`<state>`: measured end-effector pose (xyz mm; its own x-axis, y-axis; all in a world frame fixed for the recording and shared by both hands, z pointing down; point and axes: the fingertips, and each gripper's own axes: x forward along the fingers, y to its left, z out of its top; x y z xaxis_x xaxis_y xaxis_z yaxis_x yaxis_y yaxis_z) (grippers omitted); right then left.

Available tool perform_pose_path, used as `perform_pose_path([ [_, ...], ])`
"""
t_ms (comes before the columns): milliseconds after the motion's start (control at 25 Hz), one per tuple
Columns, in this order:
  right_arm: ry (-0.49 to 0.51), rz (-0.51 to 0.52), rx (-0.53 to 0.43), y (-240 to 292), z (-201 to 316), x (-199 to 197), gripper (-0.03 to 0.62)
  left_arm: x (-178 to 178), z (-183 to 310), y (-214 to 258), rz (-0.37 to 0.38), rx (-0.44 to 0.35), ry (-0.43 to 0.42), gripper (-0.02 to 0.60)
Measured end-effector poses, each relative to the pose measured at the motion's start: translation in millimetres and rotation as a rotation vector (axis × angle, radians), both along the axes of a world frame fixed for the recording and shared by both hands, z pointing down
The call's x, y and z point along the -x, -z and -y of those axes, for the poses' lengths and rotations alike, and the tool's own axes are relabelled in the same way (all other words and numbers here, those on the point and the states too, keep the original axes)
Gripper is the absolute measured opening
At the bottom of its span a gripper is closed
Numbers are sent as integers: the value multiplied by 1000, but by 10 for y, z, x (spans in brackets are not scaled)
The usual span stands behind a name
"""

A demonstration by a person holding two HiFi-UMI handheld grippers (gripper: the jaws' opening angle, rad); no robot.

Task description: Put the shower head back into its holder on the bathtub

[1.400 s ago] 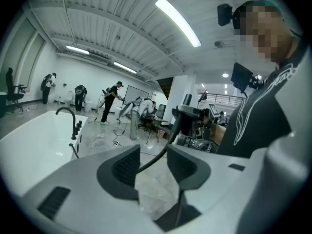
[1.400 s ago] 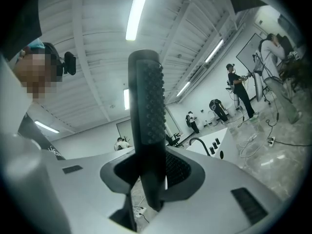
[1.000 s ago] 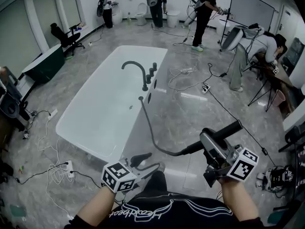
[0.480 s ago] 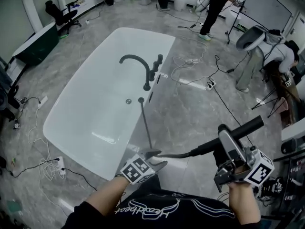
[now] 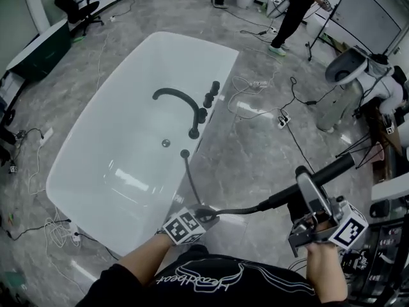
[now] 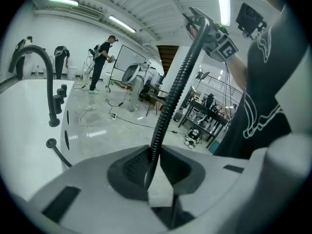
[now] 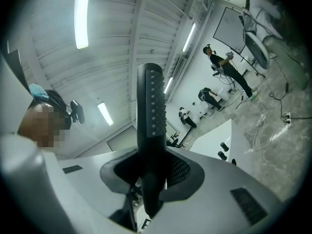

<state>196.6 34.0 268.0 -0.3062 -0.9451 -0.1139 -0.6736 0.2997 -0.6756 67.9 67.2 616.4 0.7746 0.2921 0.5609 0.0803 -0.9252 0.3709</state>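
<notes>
**Trainee:** Is any writing legible?

**Technician:** The person's black shirt (image 5: 211, 280) carries white cursive lettering, but it cannot be read with certainty. The cube on each gripper shows black-and-white square markers and no text.

**Trainee:** State of the left gripper?

**Technician:** The left gripper (image 5: 208, 217) is at the near end of the bathtub (image 5: 225, 69), over its faucet-side rim. Its jaws are closing. The ribbed black hose (image 5: 191, 183) runs between the pads, and both pads touch it.

**Trainee:** And the right gripper?

**Technician:** The right gripper (image 5: 301, 179) is off the bathtub, over the floor on the faucet side. Its jaws are clamped on the handle of the shower head (image 5: 332, 169). The studded bar of the head stands out past the fingertips.

**Trainee:** So where is the shower head relative to the bathtub?

**Technician:** It is outside it, well apart from the rim and held in the air. The hose runs from a round dark fitting (image 5: 185, 153) on the rim, along the rim to the left gripper, then across to the shower head.

**Trainee:** What else is on the bathtub?

**Technician:** A black arched faucet (image 5: 181, 101) stands on the same rim as the fitting, with dark knobs (image 5: 211, 93) just beside it. A drain (image 5: 166, 143) sits in the basin.

**Trainee:** What is around it?

**Technician:** Loose cables and a power strip (image 5: 282, 121) lie on the floor on the faucet side. A person (image 5: 295, 8) stands beyond the far end. An office chair (image 5: 73, 6) stands off the far corner on the opposite side. Nothing lies on the rim between the fitting and the left gripper.
</notes>
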Motion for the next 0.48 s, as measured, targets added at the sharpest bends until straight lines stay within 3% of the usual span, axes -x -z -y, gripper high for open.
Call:
perform_pose_path([
  [200,-10,-19,54,-289,292,-261,110,199,348,-80,36,29,36,66],
  [320,-12,-48,93,-486,385,-386,110,415,602,-40,56,42,106,65],
  [480,31,-22,74,-585,430,-482,110,612,1008,227,75,26,235,64],
])
